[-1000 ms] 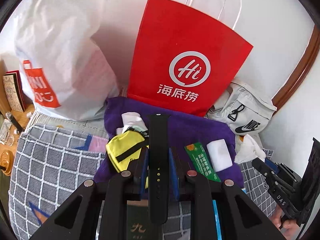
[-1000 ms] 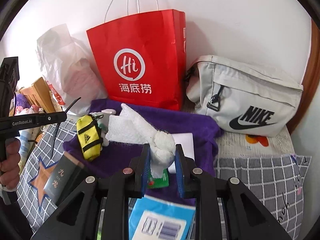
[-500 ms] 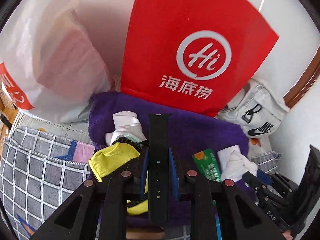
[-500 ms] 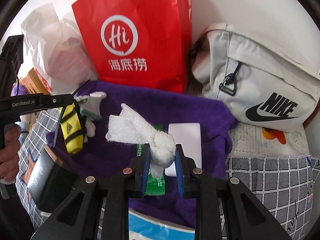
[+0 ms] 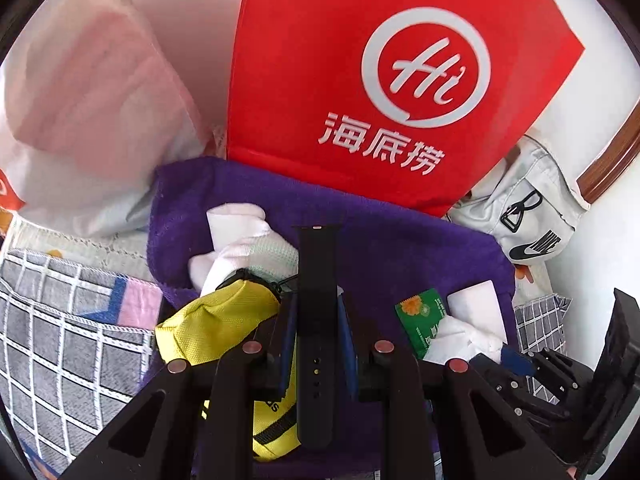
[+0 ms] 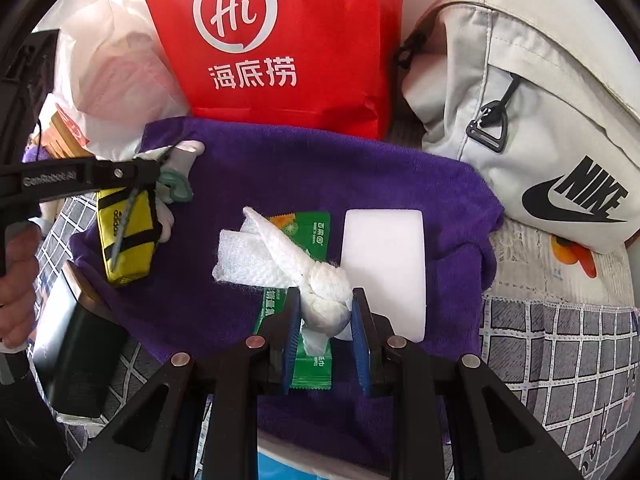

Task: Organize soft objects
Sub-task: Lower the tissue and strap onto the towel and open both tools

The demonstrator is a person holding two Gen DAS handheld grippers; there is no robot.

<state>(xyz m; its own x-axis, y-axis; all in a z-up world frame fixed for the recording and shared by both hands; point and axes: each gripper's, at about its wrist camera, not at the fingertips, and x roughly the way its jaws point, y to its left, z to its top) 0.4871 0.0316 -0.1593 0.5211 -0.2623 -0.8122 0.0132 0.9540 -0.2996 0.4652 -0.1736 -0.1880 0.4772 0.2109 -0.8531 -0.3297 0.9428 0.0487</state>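
Observation:
My left gripper [image 5: 316, 312] is shut on a black watch strap [image 5: 316, 264] that stands up between its blue pads, low over a purple towel [image 5: 404, 248]. A yellow pouch [image 5: 220, 324] and a white sock [image 5: 236, 236] lie just left of it. My right gripper [image 6: 326, 304] is shut on a knotted white paper cloth [image 6: 280, 252], held over a green wipe packet [image 6: 310, 226] beside a flat white pad [image 6: 384, 264]. The right wrist view shows the left gripper [image 6: 154, 172] from the side, above the yellow pouch [image 6: 124, 240].
A red paper bag [image 5: 360, 80] and a white plastic bag [image 5: 80, 100] stand behind the towel. A grey Nike bag [image 6: 540, 120] lies at the right. A black box [image 6: 76, 356] sits at the towel's left edge on checked bedding [image 6: 560, 360]. A hand [image 6: 16, 272] holds the left gripper.
Both grippers have sunk and come closer to the purple towel, each still holding its thing. The red bag now fills more of both views.

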